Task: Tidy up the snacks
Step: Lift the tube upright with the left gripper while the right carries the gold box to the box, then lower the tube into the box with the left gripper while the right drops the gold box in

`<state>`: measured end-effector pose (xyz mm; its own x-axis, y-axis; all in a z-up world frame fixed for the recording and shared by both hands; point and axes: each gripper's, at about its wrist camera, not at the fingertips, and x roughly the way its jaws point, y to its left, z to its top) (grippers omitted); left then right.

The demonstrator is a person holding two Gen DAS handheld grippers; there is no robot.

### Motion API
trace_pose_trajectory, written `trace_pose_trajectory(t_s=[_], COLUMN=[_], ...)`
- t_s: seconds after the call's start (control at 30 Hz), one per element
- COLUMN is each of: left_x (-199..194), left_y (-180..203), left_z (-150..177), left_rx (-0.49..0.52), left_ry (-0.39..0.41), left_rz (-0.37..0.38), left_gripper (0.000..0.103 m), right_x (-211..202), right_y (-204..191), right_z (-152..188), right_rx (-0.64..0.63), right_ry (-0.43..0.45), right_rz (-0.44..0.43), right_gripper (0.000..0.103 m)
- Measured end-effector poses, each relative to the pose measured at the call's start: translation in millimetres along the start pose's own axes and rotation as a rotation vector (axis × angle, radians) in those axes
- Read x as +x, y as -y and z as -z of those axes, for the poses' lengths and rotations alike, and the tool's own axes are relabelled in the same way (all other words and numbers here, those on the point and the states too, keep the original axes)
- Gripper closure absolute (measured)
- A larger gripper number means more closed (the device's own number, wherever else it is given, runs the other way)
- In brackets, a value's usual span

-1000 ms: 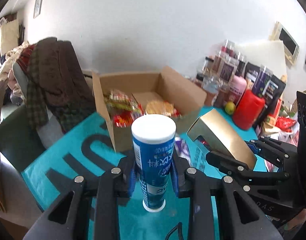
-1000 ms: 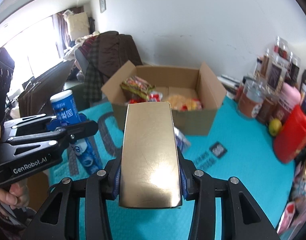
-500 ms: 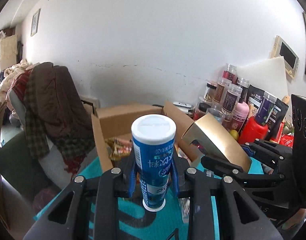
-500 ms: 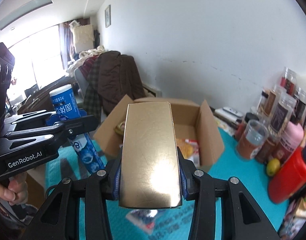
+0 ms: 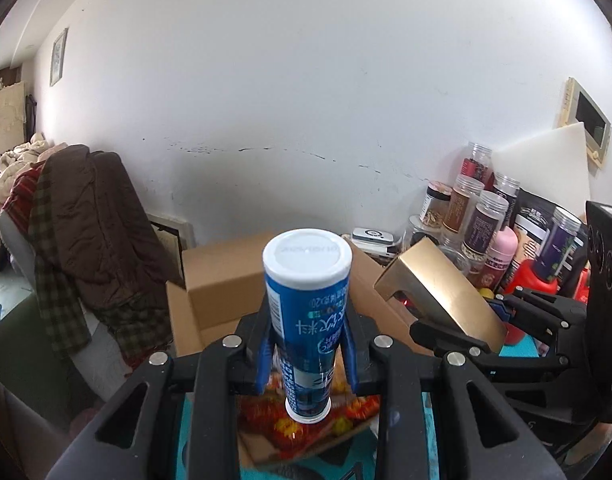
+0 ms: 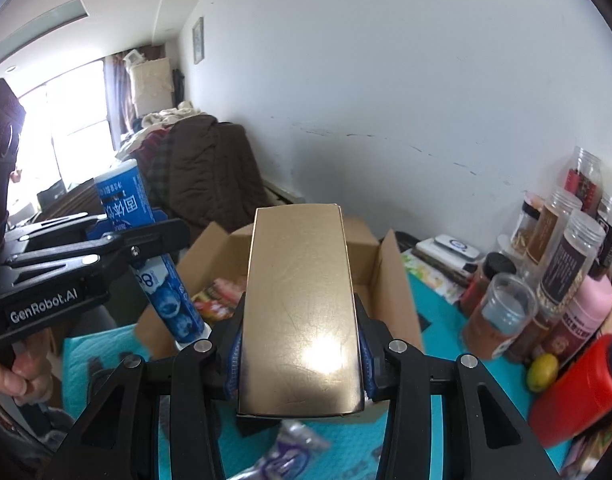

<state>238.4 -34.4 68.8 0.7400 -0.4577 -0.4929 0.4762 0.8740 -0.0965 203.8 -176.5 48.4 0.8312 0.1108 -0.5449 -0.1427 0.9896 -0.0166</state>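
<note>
Snacks in both my grippers, held up over the open cardboard box.

My left gripper is clamped tight on the blue tube, which stands white cap up. My right gripper squeezes the gold box by its sides, jaws part-way closed. Red snack packets lie in the carton below, on the teal mat.

light: daylight, blown-out window | glare: gold box | blur: lower foreground | edges: fisheye vignette
</note>
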Motion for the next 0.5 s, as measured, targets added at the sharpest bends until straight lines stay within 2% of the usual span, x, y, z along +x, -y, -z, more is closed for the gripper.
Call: trace_pose_trajectory(t_s=[0.17, 0.5], left_x=[33.2, 95.0], left_y=[0.2, -16.9], left_z=[-14.3, -25.7], left_rx=[0.009, -0.014], left_ry=[-0.004, -0.038], left_rz=[0.000, -0.052], left_gripper=[0.075, 0.075], right_x=[25.2, 83.9], right_y=[15.4, 42.9], right_z=[-5.8, -13.9], right_rx=[0.012, 0.061], right_ry=[-0.023, -0.075], right_rz=[0.011, -0.002], right_gripper=[0.059, 0.059])
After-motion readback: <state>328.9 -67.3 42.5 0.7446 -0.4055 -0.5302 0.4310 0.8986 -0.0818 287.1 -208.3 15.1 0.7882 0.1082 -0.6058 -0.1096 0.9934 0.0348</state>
